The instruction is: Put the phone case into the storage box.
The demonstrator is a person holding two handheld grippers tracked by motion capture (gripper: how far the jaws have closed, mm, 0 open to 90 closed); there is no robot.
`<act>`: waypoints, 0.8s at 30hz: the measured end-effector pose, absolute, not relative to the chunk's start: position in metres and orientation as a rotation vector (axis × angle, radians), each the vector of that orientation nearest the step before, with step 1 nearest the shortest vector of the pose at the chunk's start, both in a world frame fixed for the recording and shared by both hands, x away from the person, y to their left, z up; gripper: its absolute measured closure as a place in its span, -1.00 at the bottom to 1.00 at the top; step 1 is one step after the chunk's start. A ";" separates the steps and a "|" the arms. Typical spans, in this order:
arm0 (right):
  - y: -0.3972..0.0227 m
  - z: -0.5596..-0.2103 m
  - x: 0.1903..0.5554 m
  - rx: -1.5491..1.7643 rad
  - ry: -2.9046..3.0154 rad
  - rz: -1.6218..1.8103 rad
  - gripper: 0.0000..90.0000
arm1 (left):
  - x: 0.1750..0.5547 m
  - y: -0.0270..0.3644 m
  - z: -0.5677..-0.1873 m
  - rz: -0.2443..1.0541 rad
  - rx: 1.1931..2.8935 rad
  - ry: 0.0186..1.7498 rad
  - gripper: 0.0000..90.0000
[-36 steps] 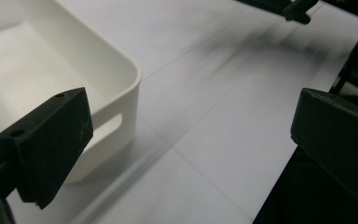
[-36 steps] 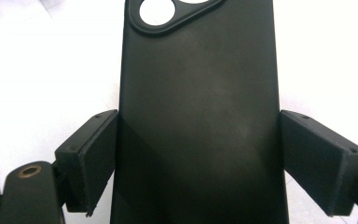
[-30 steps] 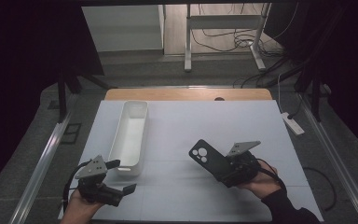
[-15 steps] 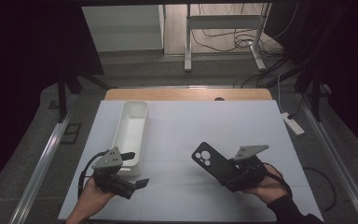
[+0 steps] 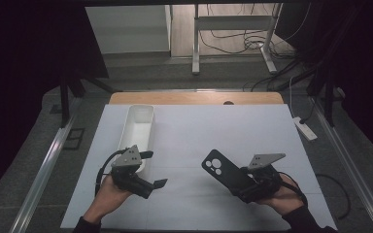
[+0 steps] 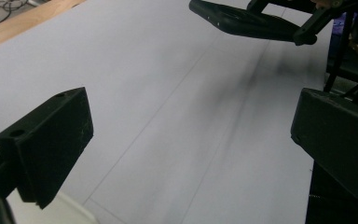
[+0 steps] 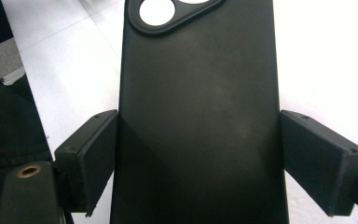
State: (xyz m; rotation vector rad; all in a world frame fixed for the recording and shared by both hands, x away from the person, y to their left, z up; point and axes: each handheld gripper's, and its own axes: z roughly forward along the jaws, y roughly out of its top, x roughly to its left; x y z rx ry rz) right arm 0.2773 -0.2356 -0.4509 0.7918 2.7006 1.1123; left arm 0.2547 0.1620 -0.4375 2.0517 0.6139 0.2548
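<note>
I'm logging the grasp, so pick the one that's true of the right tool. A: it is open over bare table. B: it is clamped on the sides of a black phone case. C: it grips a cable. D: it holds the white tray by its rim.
B: in the right gripper view the black phone case sits between both jaws, and the high view shows the right tool carrying it.

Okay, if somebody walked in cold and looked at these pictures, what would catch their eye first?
Probably the black phone case, clamped by its long edges in the right tool and held above the white table cover at the near right. Next, the left tool, open with nothing between its jaws, at the near end of the long white tray on the left.
</note>
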 end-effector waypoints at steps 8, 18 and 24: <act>-0.237 -0.449 0.274 0.778 2.703 1.130 -0.65 | 0.265 0.148 -0.436 0.253 2.045 0.573 -1.00; -0.238 -0.448 0.270 0.758 2.706 1.152 -0.66 | 0.263 0.140 -0.439 0.258 2.049 0.548 -1.00; -0.236 -0.448 0.268 0.737 2.711 1.186 -0.66 | 0.257 0.141 -0.443 0.230 2.029 0.547 -1.00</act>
